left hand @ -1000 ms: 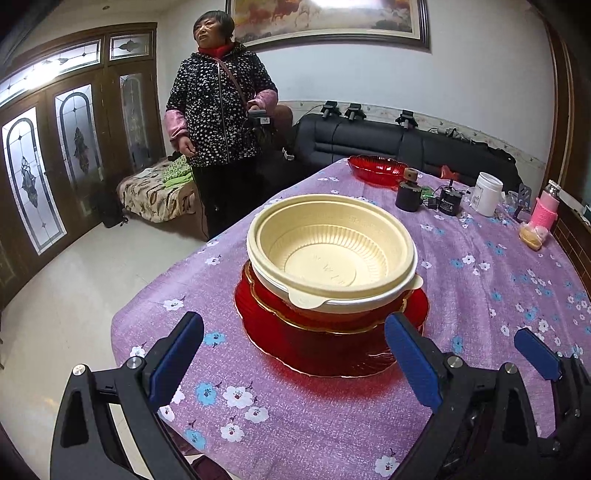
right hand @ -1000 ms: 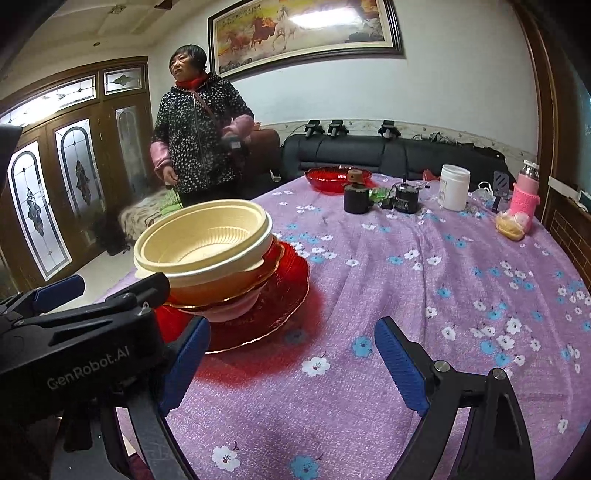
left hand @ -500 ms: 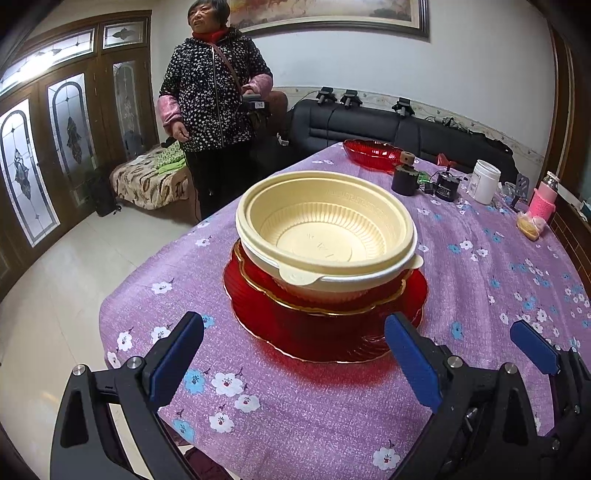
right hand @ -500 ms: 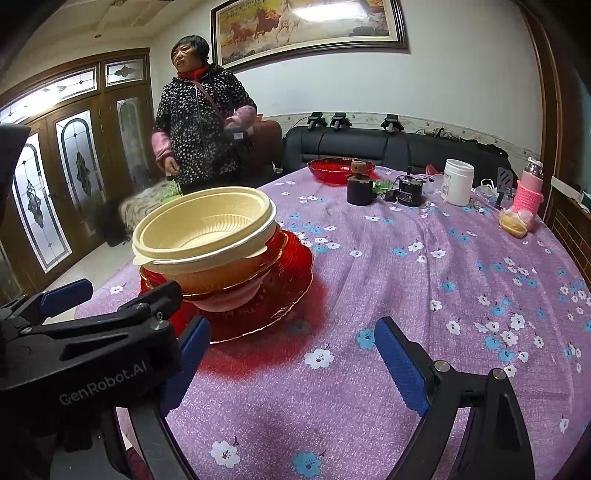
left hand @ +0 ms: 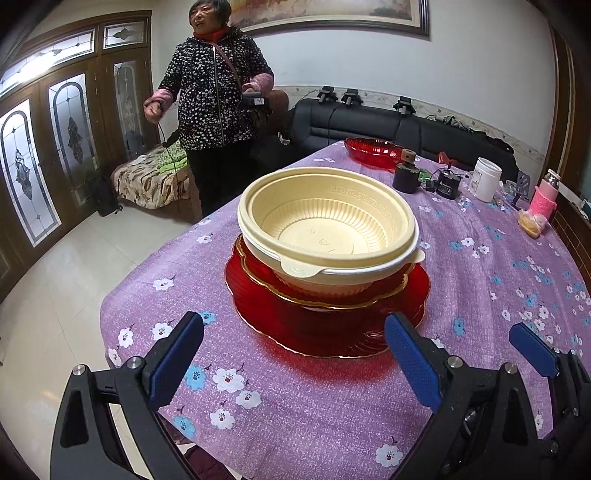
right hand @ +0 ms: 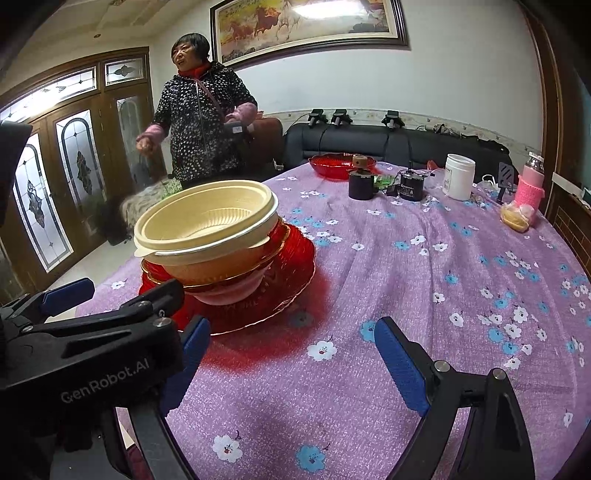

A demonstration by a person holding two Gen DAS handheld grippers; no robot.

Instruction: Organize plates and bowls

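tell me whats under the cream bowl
The cream bowl sits nested in a gold-rimmed red bowl, above a pale bowl and a red plate. Anything deeper is hidden.

Red plate [left hand: 332,332] center hidden under stacked bowls [left hand: 328,225], framed painting [left hand: 332,14] cut off by top edge

On the table: 1 cream bowl [left hand: 328,229], 2 red plates [left hand: 332,328] [left hand: 375,151], 1 white jar [left hand: 487,179], 1 pink bottle [left hand: 543,195], 1 woman [left hand: 214,99] standing beyond.
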